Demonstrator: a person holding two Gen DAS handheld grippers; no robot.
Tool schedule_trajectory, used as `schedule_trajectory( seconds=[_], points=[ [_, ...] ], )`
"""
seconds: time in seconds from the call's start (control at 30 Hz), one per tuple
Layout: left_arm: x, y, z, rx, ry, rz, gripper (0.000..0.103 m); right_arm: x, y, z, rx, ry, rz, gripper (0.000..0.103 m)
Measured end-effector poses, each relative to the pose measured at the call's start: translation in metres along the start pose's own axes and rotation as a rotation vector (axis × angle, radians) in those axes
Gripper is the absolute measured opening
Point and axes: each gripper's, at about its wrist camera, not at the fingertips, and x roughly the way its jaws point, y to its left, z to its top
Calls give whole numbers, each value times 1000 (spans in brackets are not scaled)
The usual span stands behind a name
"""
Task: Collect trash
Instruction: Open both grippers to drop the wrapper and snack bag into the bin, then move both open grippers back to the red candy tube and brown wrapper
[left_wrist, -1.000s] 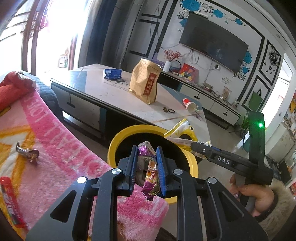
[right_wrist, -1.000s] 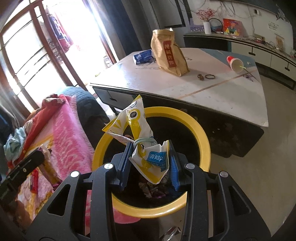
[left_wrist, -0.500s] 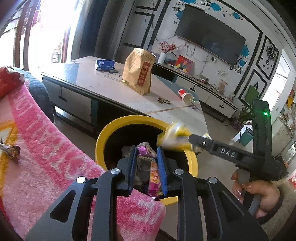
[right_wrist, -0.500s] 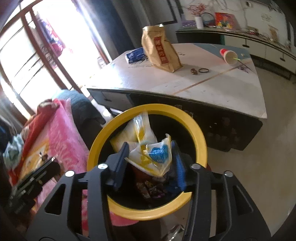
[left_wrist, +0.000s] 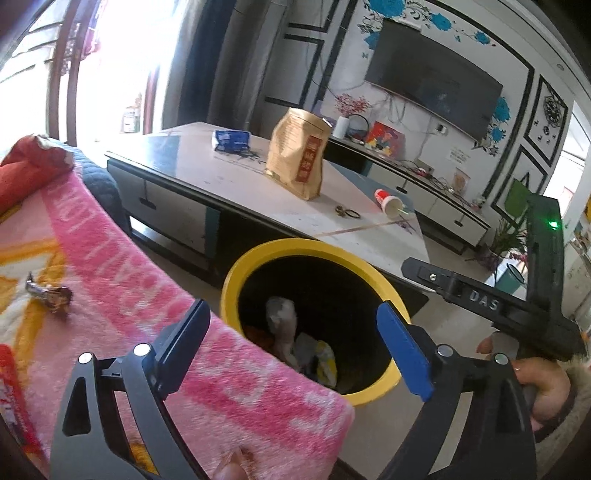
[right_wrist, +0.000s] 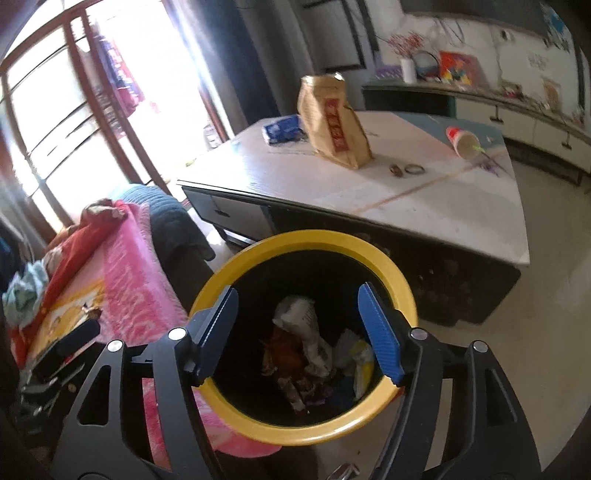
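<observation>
Blurred wrappers (right_wrist: 306, 354) deep inside bin (right_wrist: 306, 240)

Home living room: wall television (left_wrist: 432, 77), coffee table (left_wrist: 236, 177), blanket (left_wrist: 110, 266).

The bin (right_wrist: 295, 242) has a yellow rim and black inside. At left, the blanket (left_wrist: 122, 266) is pink with white lettering. The bag (left_wrist: 299, 162) is tan, red-labelled.
</observation>
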Motion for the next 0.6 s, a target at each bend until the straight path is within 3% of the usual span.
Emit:
schedule_trajectory(
  seconds=[0.6],
  points=[
    [-80,55,-2,-69,-149,192,89,-27,68,-7,-183,-80,158,68]
  ],
)
